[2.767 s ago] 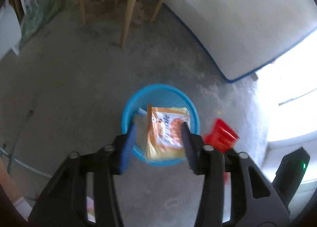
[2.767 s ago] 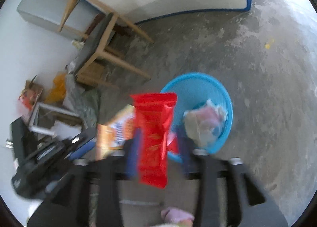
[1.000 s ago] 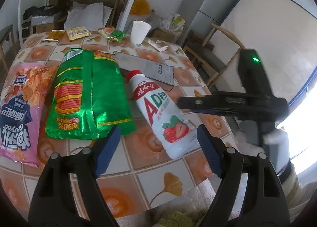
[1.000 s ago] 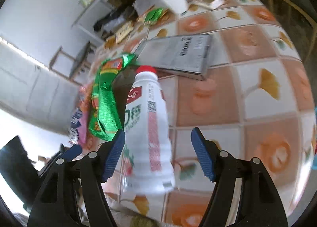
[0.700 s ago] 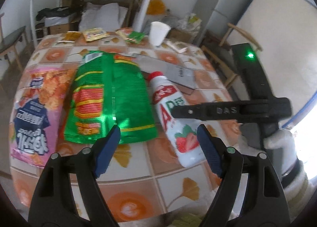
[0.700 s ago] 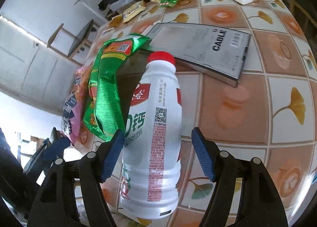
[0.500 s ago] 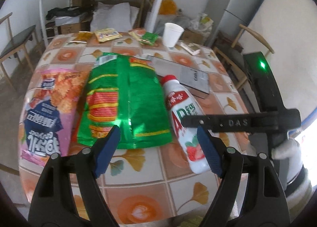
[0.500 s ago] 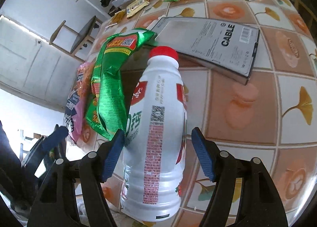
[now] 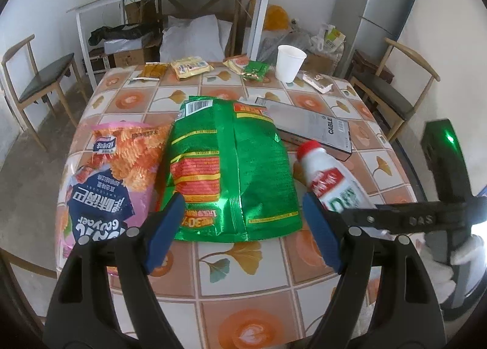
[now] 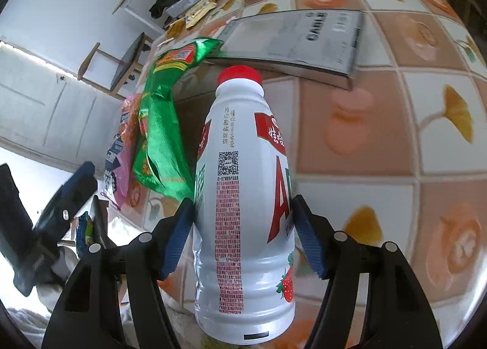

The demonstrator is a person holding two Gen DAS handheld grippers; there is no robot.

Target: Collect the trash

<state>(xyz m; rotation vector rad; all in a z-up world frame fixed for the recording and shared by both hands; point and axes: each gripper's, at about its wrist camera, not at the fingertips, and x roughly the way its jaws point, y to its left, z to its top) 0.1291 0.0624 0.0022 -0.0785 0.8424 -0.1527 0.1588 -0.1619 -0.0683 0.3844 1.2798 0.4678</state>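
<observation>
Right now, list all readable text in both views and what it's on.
"CABLE": flat grey box.
"DAS": right gripper, side bar in the left wrist view.
"30%", inverted: green snack bag.
"A", large and red: white bottle.
Pink snack bag: script not legible.
Bottle's fine print, far packets: too small.

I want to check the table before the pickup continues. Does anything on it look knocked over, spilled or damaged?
The white bottle with the red cap lies on its side near the table's edge instead of standing. Its cap is on and no liquid shows around it. The green bag partly covers the grey box. Nothing looks broken.
</observation>
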